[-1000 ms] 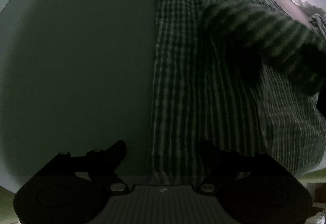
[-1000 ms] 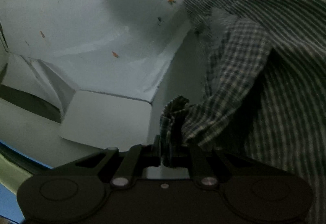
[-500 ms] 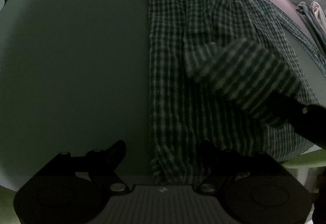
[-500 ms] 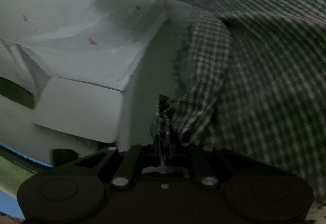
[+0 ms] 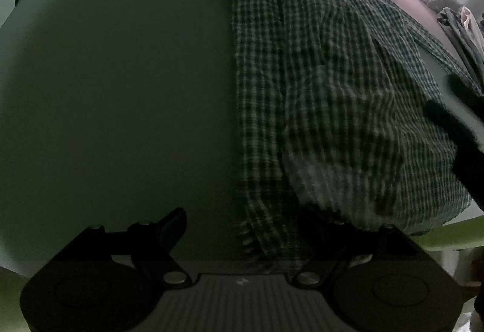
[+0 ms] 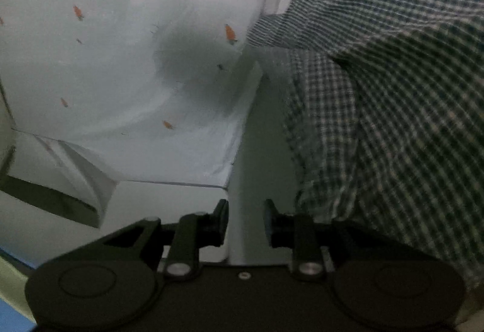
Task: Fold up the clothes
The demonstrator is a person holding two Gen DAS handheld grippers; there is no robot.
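Checked shirt [image 5: 332, 96] lies spread on the dark table [image 5: 121, 84], covering its right part, long edge running straight away from the left gripper [image 5: 242, 229]. Left gripper: jaws spread wide, straddling the shirt's near hem. Right gripper [image 6: 245, 223]: jaws parted, nothing between them, just beside the shirt's [image 6: 393, 90] edge.

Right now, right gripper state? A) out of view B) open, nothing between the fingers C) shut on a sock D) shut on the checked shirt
B: in the right wrist view the right gripper has its fingers apart with bare surface between them, and the checked shirt lies beside it, unpinched.
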